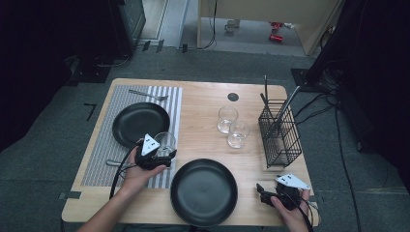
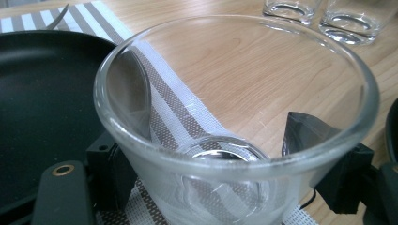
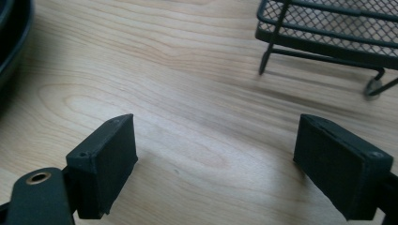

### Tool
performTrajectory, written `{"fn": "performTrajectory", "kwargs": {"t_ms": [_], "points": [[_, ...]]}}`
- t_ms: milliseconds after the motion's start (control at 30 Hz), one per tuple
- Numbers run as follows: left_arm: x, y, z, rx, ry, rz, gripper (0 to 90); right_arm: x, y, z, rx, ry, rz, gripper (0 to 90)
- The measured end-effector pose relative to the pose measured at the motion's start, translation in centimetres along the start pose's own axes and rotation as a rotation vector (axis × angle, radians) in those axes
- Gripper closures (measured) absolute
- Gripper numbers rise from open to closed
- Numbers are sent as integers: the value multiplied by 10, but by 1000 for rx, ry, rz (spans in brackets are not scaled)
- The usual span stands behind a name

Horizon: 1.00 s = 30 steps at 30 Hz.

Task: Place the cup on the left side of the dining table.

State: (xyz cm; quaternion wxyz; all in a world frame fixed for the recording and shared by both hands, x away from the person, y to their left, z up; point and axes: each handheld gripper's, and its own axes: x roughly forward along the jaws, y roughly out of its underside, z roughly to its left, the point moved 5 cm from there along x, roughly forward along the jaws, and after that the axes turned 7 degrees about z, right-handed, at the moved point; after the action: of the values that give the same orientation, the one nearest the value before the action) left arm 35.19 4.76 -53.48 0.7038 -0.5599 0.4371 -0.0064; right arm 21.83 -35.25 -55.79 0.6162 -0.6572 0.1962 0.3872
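Where the striped mat [image 1: 145,96] meets the bare wood, a clear glass [image 2: 234,140] stands between the jaws of the left gripper [image 1: 162,157]. The jaws sit one on each side of the glass and hold it. From above, the glass [image 1: 166,141] is on the right edge of the mat, just beside the far black plate [image 1: 138,123]. In the left gripper view you look down into the glass and can see the mat's stripes through it. The black plate [image 2: 42,108] is close on its left there.

A fork [image 1: 147,94] lies on the mat behind that plate. A piece of metal cutlery [image 1: 113,163] peeks out on the mat beside the left hand [image 1: 140,176]; I cannot tell what kind it is.

A second black plate [image 1: 204,192] sits on the table [image 1: 203,96] near the front edge, between the two hands. Two more glasses [image 1: 233,126] stand touching each other in the middle of the table.

A black wire basket [image 1: 280,135] stands at the right side with long tools sticking up out of it.

The right gripper [image 1: 262,192] is low at the front right corner. Its jaws are wide apart with nothing between them. In the right gripper view they hang over bare wood, with the basket's feet [image 3: 319,51] ahead.
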Motion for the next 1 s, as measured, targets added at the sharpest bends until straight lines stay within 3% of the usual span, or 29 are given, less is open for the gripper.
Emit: {"fn": "performTrajectory", "kwargs": {"t_ms": [167,600,767,867,1000], "points": [[2,-2,3,4,-32,10,213,0,2,-5,-13,34,13,132],[7,-4,4,11,-51,8,213,-4,6,-18,8,47,21,109],[6,-4,3,14,-46,9,204,-5,7,-20,8,47,21,107],[-1,-8,3,-2,-33,-23,195,-5,7,-20,8,46,21,106],[-7,-8,3,-21,-8,-5,149,-5,7,-20,7,47,22,106]]}}
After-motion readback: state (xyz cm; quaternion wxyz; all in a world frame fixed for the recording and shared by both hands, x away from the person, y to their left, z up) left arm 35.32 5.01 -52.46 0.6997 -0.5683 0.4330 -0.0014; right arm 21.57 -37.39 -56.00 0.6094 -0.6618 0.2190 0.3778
